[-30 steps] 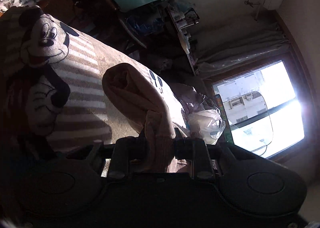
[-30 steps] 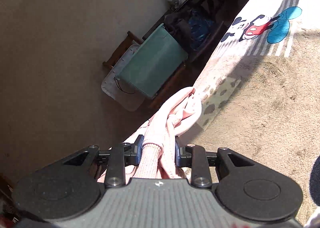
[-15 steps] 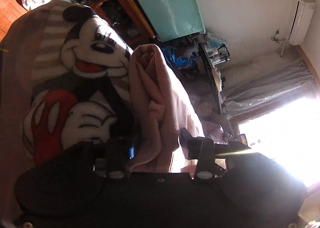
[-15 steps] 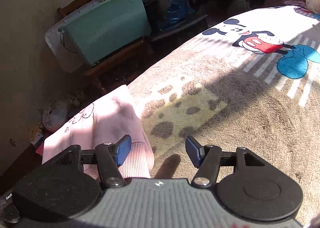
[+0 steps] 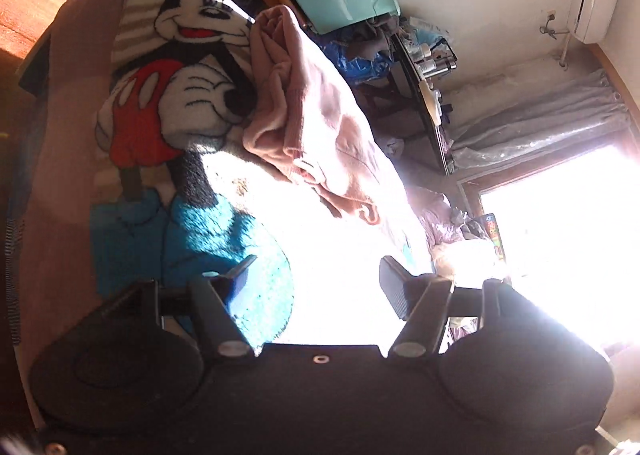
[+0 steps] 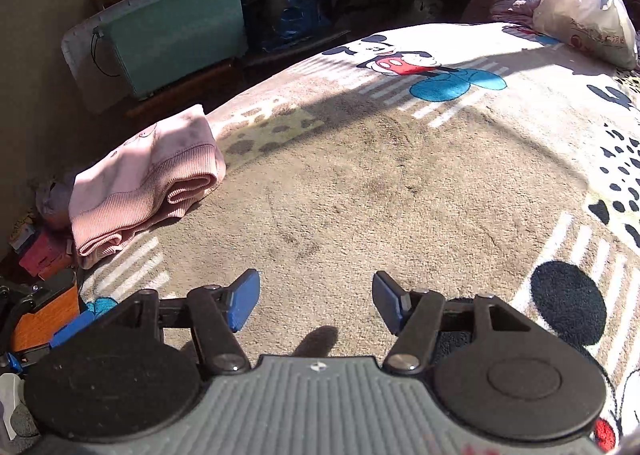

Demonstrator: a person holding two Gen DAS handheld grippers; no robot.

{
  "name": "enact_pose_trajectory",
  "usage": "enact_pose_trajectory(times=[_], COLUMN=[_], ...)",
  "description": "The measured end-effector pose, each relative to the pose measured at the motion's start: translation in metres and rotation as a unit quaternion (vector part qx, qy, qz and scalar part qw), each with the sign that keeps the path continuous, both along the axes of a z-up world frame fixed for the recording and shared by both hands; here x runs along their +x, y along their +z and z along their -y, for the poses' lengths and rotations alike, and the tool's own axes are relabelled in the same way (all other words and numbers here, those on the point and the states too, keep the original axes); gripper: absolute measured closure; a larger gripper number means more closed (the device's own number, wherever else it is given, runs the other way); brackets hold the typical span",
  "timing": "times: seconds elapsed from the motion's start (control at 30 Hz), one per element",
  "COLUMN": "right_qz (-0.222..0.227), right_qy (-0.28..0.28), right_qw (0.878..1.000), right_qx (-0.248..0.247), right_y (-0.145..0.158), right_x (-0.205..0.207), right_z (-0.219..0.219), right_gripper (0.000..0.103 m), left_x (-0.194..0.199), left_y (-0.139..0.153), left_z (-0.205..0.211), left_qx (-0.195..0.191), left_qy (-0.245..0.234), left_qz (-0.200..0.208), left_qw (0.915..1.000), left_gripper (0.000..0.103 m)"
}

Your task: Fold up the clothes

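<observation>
Right claw (image 6: 316, 299): jaws wide, nothing between them, having opened over the last second; it hangs over bare blanket (image 6: 380, 175). Left claw (image 5: 316, 279): jaws likewise just opened wide and empty — only sunlit blanket shows in the gap.

Beyond the claws, the pink garment (image 6: 144, 179) lies folded into a compact bundle near the bed's edge, ribbed hem towards the right camera; in the left view it reads as a looser heap with a rumpled end (image 5: 312, 115), so how neat the fold is cannot be settled. Neither claw touches it.

Farther off: a green bin (image 6: 176, 31) on a chair beyond the bed; a white bag (image 6: 584, 3) at the far corner, pink fabric beside it.

Judgement: this garment appears done and released; what remains — possibly the far fabric — cannot be confirmed.
</observation>
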State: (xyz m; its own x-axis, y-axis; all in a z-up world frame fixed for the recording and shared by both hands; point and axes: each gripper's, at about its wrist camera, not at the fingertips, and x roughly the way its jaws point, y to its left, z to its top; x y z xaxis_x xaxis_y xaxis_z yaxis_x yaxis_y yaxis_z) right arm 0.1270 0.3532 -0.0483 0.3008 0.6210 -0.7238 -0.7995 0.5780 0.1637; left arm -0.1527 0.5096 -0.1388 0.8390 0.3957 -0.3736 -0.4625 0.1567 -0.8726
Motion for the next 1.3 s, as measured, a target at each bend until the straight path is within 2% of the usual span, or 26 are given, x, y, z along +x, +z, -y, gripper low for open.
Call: enact_pose_trajectory(times=[0.1, 0.17, 0.27, 0.33, 0.4, 0.47, 0.53, 0.57, 0.67, 0.77, 0.83, 0.9, 1.03, 1.13, 1.2, 1.27, 1.3], right_qz=[0.031, 0.054, 0.058, 0.063, 0.069, 0.076, 0.078, 0.077, 0.074, 0.066, 0.059, 0.053, 0.050, 0.058, 0.064, 0.067, 0.068], right_qy=[-0.049, -0.095, -0.167, -0.210, -0.244, -0.273, -0.300, -0.312, -0.346, -0.383, -0.404, -0.424, -0.444, -0.448, -0.450, -0.450, -0.449], right_qw=[0.998, 0.994, 0.984, 0.976, 0.967, 0.959, 0.951, 0.947, 0.935, 0.921, 0.913, 0.904, 0.895, 0.892, 0.891, 0.891, 0.891], right_qx=[-0.015, -0.021, -0.015, -0.012, -0.008, -0.008, -0.005, -0.002, 0.006, 0.014, 0.017, 0.018, 0.021, 0.016, 0.012, 0.013, 0.014], right_y=[0.016, 0.027, 0.037, 0.044, 0.050, 0.054, 0.056, 0.056, 0.055, 0.050, 0.045, 0.042, 0.036, 0.033, 0.032, 0.031, 0.031], right_x=[-0.005, -0.011, -0.014, -0.020, -0.027, -0.034, -0.041, -0.044, -0.058, -0.074, -0.086, -0.097, -0.115, -0.123, -0.125, -0.127, -0.128], right_z=[0.058, 0.106, 0.174, 0.219, 0.260, 0.297, 0.329, 0.344, 0.384, 0.423, 0.445, 0.463, 0.490, 0.498, 0.501, 0.503, 0.503], right_gripper=[0.034, 0.022, 0.016, 0.013, 0.010, 0.004, 0.003, 0.002, 0.000, 0.000, 0.000, 0.000, 0.000, 0.000, 0.000, 0.000, 0.000], left_x=[0.029, 0.046, 0.077, 0.094, 0.106, 0.113, 0.116, 0.119, 0.128, 0.134, 0.136, 0.135, 0.131, 0.127, 0.125, 0.126, 0.126], left_y=[0.030, 0.053, 0.091, 0.111, 0.130, 0.147, 0.159, 0.164, 0.169, 0.164, 0.161, 0.155, 0.146, 0.141, 0.138, 0.132, 0.130], left_z=[0.040, 0.071, 0.132, 0.172, 0.212, 0.246, 0.288, 0.302, 0.338, 0.372, 0.388, 0.404, 0.425, 0.435, 0.441, 0.446, 0.446], left_qx=[0.042, 0.082, 0.152, 0.185, 0.225, 0.263, 0.307, 0.322, 0.353, 0.377, 0.390, 0.389, 0.380, 0.378, 0.395, 0.392, 0.389], left_qy=[-0.070, -0.113, -0.186, -0.232, -0.268, -0.292, -0.314, -0.321, -0.364, -0.392, -0.407, -0.412, -0.448, -0.466, -0.462, -0.470, -0.469], left_qz=[-0.013, -0.017, -0.036, -0.042, -0.057, -0.076, -0.094, -0.103, -0.122, -0.143, -0.149, -0.160, -0.159, -0.158, -0.172, -0.191, -0.193], left_qw=[0.9965, 0.9901, 0.9701, 0.9540, 0.9352, 0.9165, 0.8932, 0.8847, 0.8533, 0.8269, 0.8126, 0.8083, 0.7932, 0.7840, 0.7753, 0.7673, 0.7689], left_gripper=[0.039, 0.030, 0.018, 0.017, 0.012, 0.006, 0.002, 0.000, 0.000, 0.000, 0.000, 0.000, 0.000, 0.000, 0.000, 0.000, 0.000])
